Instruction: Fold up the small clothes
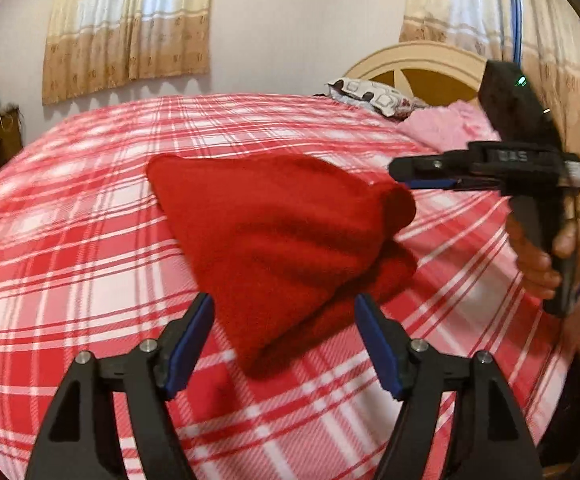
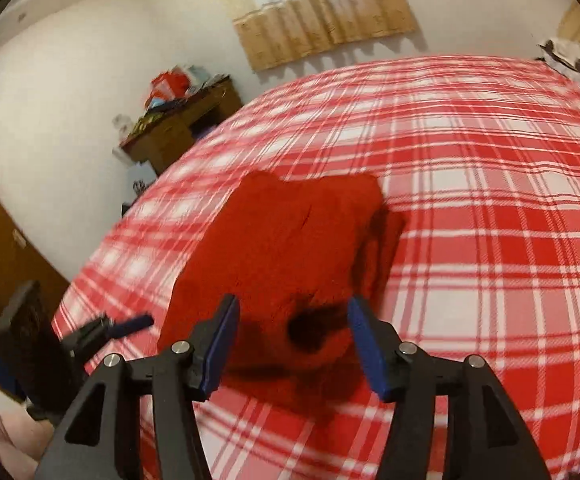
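A small red knitted garment [image 1: 282, 232] lies folded over on the red and white checked bedcover [image 1: 90, 240]. My left gripper [image 1: 285, 300] is open, its blue pads on either side of the garment's near corner without pressing on it. A hand holds my right gripper [image 1: 399, 174] side-on at the right, just off the garment's right edge. In the right wrist view, my right gripper [image 2: 293, 301] is open, and the garment [image 2: 290, 248] lies below and between its pads. My left gripper [image 2: 146, 322] shows at the lower left, close to the garment's left edge.
A patterned pillow [image 1: 373, 96], a pink blanket [image 1: 449, 128] and a cream headboard [image 1: 421, 60] are at the bed's far right. A cluttered wooden desk [image 2: 178, 128] stands against the wall beyond the bed's left edge. Curtains [image 1: 130, 32] hang behind.
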Tool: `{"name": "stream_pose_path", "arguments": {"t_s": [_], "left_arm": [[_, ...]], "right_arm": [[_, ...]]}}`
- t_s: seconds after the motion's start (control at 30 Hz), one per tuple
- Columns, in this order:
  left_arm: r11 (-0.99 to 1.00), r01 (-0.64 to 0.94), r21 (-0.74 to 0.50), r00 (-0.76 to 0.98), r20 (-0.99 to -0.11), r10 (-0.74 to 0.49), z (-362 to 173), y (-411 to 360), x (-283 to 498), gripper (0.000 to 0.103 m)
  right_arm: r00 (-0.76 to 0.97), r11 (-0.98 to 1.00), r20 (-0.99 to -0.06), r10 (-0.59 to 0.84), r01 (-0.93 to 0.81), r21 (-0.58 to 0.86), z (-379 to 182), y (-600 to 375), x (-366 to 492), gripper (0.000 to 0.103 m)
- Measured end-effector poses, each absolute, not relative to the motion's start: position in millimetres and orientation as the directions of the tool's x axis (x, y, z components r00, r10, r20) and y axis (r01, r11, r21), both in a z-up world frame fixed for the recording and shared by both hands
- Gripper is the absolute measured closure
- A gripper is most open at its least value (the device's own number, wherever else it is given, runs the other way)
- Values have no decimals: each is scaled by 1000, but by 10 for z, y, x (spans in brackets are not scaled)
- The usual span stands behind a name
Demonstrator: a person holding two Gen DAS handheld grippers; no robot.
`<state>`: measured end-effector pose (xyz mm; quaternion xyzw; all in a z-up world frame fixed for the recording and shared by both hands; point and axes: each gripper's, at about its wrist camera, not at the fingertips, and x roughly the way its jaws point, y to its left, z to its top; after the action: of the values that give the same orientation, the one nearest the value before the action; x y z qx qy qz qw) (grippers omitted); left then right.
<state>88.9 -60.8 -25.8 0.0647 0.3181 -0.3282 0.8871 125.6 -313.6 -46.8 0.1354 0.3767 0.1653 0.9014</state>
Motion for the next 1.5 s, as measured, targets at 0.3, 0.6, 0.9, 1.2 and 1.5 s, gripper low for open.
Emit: {"name": "stream_pose_path", "arguments": {"t_s": [0.3,0.6,0.9,1.2,1.5], "left_arm": [[857,514,35,616,-711,-341,-581,-671,1106,38],[834,490,-252,550,-653,-521,-456,-242,1197,77],[841,489,-231,519,-698,-493,-536,-44,1110,67],[873,464,-153,632,-633,-447,-155,-117,1378,43],[904,425,-55,635,-693,-341,-507,-580,1614,33]], "right_arm": [[603,921,-706,372,-147,361,-722,-2846,1283,92],[570,803,-635,521,-76,591,-1158,-3085,1056,92],[600,884,-678,424,-111,454,-835,-3190,687,90],[749,957,-610,260,-115,267,-199,-3032,1112,90],[708,934,-638,303,-86,347,-877,-3070,1591,90]]}}
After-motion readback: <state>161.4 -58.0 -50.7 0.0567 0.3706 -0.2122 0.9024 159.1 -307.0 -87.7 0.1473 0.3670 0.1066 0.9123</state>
